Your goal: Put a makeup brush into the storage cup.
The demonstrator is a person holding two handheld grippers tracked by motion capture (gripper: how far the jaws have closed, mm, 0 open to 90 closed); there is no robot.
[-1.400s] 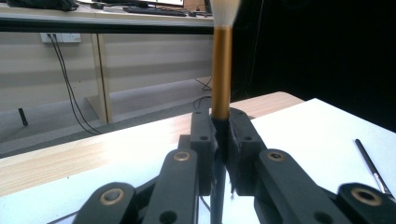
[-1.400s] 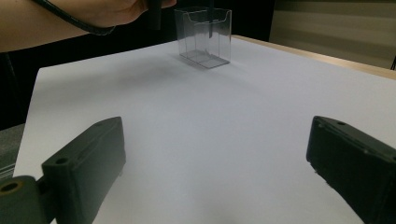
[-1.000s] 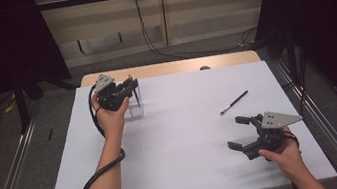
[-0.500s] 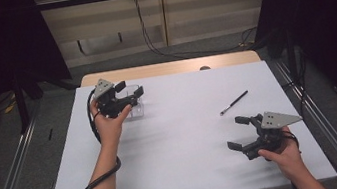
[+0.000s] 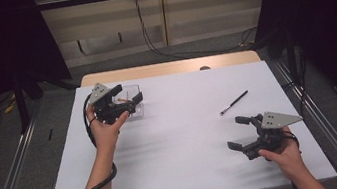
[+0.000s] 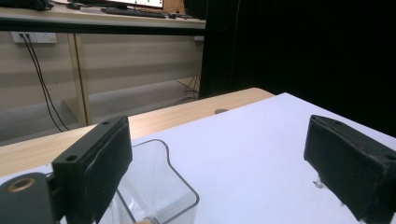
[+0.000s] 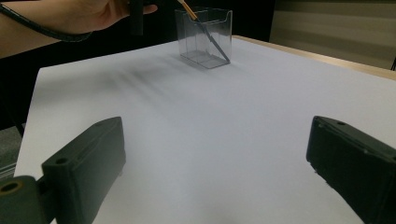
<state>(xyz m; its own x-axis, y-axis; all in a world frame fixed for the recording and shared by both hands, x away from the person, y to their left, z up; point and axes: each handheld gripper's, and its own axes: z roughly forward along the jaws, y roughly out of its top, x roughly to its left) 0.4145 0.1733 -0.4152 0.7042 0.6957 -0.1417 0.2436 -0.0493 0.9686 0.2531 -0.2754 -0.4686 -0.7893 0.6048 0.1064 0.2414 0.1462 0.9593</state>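
a: where's the left gripper [image 5: 127, 100] now?

b: over the far left part of the white table [image 5: 183, 138], right above the clear plastic holder [image 5: 134, 107]. its jaws have just been opening and now stand wide apart with nothing between them. in the left gripper view the holder's [image 6: 159, 186] open rim sits low beside the left-hand jaw, not gripped.

a: anything in that holder?

b: yes. in the right gripper view the holder [image 7: 205, 37] stands upright on the table and a thin pencil-like stick [image 7: 205, 30] leans slantwise inside it, orange tip poking out at the top. i can't tell exactly what sort of stick it is.

a: and the right gripper [image 5: 243, 131]?

b: near the front right of the table, held in the person's right hand [image 5: 284, 155], well apart from the holder. its jaws are spread wide too, empty, with only bare table between them in the right gripper view.

a: anything else lying about?

b: a dark pen [image 5: 233, 103] lies flat on the table's right half, at a slant, a little beyond the right gripper and not touching it.
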